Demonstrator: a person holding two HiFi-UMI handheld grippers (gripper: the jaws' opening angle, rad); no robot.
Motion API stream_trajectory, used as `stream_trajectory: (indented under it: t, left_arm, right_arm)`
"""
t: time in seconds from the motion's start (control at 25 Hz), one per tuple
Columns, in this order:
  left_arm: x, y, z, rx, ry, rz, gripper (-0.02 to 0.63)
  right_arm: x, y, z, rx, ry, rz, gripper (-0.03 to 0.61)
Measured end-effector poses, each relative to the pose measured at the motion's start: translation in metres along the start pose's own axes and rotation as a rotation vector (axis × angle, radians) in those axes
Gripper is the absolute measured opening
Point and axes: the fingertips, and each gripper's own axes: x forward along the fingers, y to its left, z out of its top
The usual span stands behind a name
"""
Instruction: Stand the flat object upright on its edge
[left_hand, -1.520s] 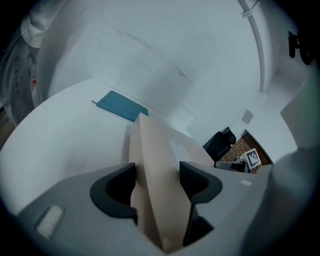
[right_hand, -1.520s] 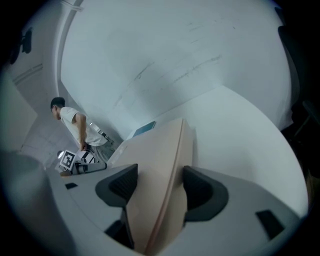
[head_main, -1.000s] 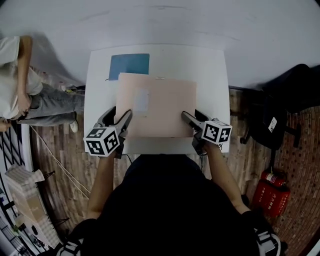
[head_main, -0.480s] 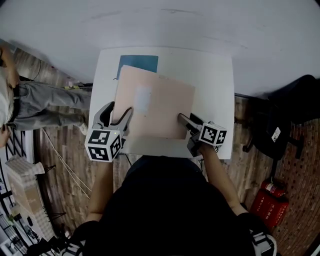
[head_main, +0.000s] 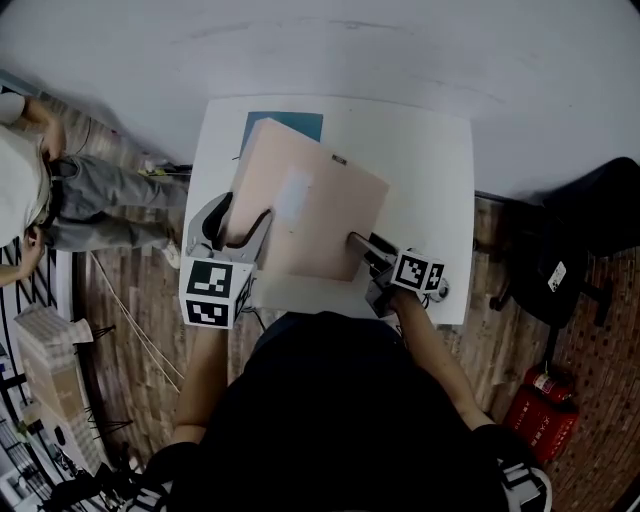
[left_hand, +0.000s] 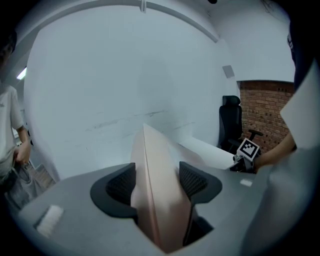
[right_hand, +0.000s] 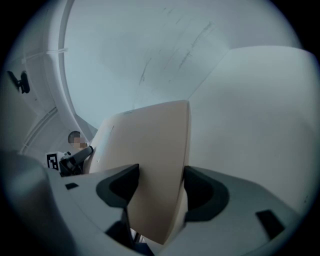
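Note:
A flat pinkish-beige board (head_main: 305, 205) is held over the white table (head_main: 425, 160), tilted with its left side raised and its right side low. My left gripper (head_main: 243, 222) is shut on the board's left near edge; in the left gripper view the board (left_hand: 150, 150) stands edge-on between the pads of that gripper (left_hand: 157, 182). My right gripper (head_main: 360, 245) is shut on the right near corner, and the board (right_hand: 155, 145) fills the gap between its jaws (right_hand: 157, 187). The board's underside and its contact with the table are hidden.
A blue sheet (head_main: 290, 122) lies at the table's far edge, partly under the board. A person (head_main: 40, 190) stands left of the table. A black chair (head_main: 590, 220) and a red fire extinguisher (head_main: 535, 405) are on the right. Boxes (head_main: 50, 380) sit lower left.
The left gripper has risen and rolled, lifting the board's left side so it tilts. The right gripper has moved a little inward and lower, still on the board.

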Motion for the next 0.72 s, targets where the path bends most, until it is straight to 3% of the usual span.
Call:
stream_trajectory:
  t: [0.6,0.72]
  left_arm:
    - [-0.002,-0.022,0.02,0.189,0.021,0.004,0.275]
    - [0.0,-0.027,0.015,0.195,0.037,0.0,0.275]
  right_arm:
    - [0.01,-0.007,-0.022,0.111,0.031,0.055,0.278]
    - [0.01,-0.011,-0.026,0.136,0.032,0.055,0.278]
